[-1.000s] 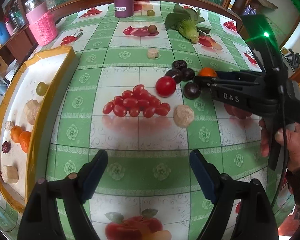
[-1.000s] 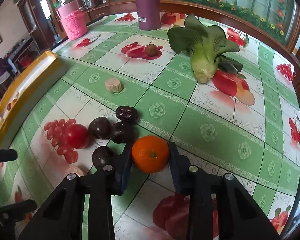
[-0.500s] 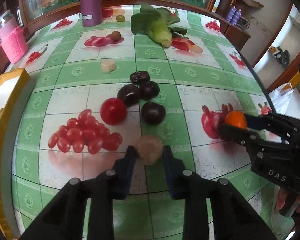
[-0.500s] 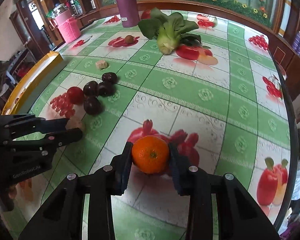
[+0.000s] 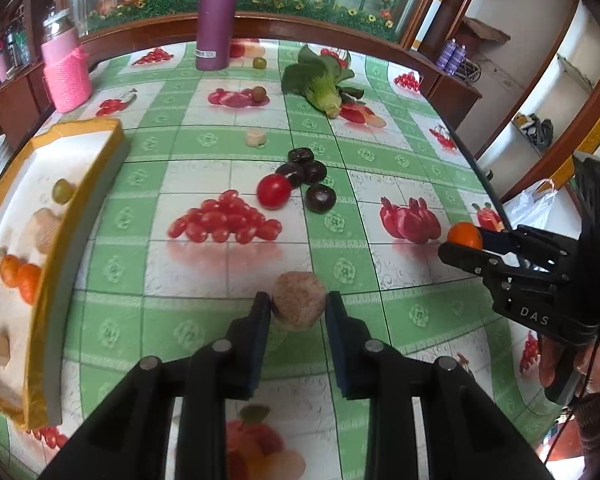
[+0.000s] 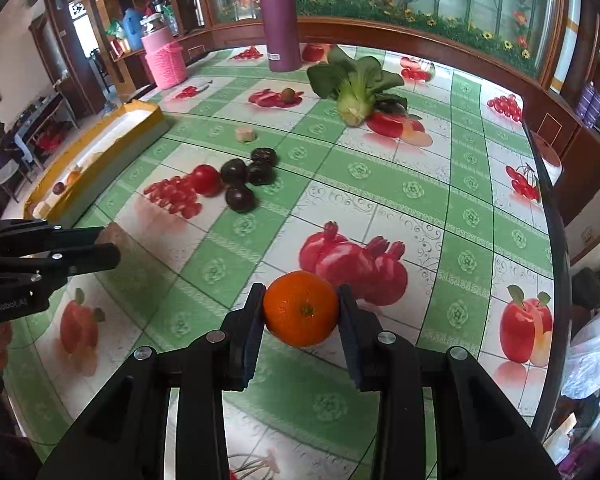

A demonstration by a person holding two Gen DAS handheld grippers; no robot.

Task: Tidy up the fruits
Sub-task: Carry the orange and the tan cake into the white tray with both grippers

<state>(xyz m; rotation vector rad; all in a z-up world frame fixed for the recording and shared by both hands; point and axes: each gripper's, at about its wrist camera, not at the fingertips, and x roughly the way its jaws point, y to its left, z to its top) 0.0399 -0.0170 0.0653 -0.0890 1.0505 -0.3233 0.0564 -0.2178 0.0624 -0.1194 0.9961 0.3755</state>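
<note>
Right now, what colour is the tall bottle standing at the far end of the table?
Purple: the bottle shows best in the right wrist view.

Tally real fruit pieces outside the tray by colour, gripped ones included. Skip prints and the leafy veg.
Dark plums: 4
Red tomato: 1
Orange, in right gripper: 1
Beige pieces, one in left gripper: 2
Greenish balls: 2
Total: 10

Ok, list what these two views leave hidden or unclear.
- Yellow tray: in the right wrist view its near wall hides most of the contents.
- Tray, left wrist view: the left edge cuts it off.
- Brown round fruit: in the right wrist view the left tongs hide almost all of it.
</note>
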